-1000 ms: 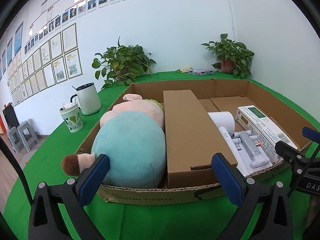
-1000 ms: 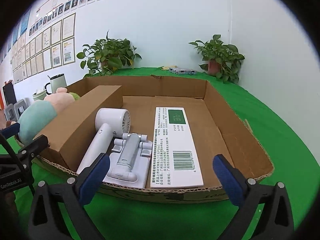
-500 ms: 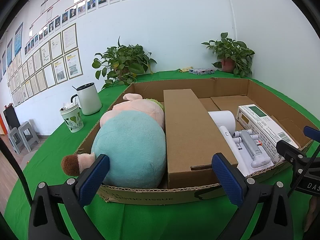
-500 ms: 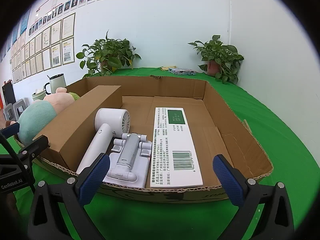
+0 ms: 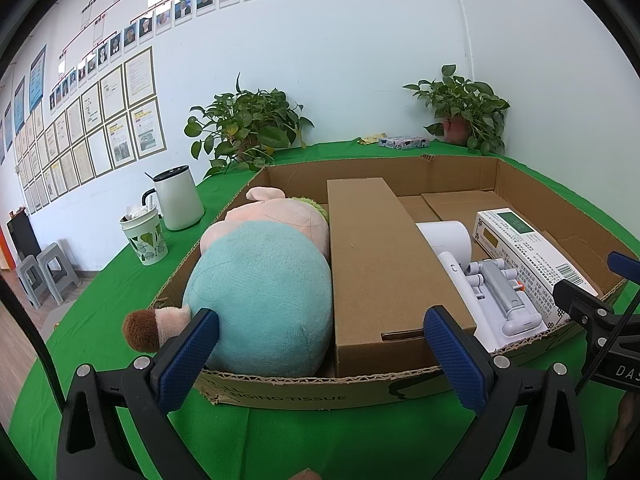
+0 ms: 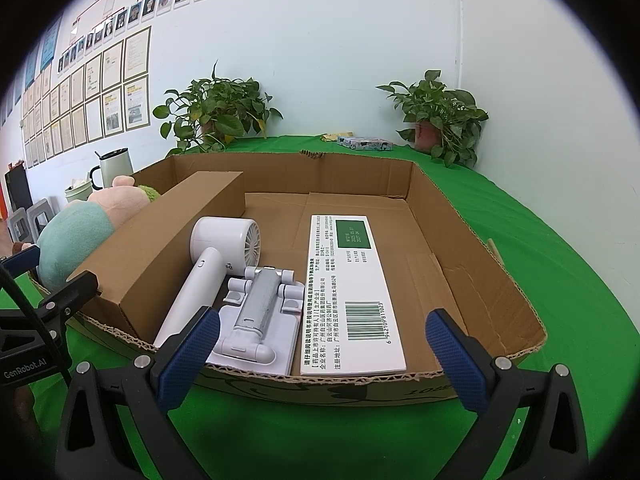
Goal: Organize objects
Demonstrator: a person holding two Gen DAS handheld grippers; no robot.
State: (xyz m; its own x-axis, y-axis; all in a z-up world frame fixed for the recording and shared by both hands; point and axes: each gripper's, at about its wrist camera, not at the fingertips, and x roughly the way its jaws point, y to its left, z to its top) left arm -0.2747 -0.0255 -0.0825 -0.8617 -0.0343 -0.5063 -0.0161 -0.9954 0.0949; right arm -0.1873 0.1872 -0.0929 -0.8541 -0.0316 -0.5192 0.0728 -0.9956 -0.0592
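- Claws first: the left claw point(image 5: 320, 356) and the right claw point(image 6: 322, 354) both hang released at the bottom of their frames, gripping nothing, just short of the near wall of the cardboard tray point(image 6: 472, 240).
- Everything to be organized seems already packed: one plush toy point(image 5: 260, 280) at the tray's left end, one brown carton point(image 5: 380, 256) lying lengthwise beside it, then one white hair dryer point(image 6: 208, 256), one folding phone stand point(image 6: 256, 312) and one flat medicine box point(image 6: 348, 292) towards the right.
- Risk, as I judge it: the tray's near rim is torn and soft, so a claw pushed forward could snag it and drag the whole tray across the green surface point(image 6: 560, 280).
- The plush bulges over the rim at lower left; a nudge could roll it out.
- Outside the tray I count two potted plants, one white kettle point(image 5: 178, 196) and one paper cup point(image 5: 146, 236).
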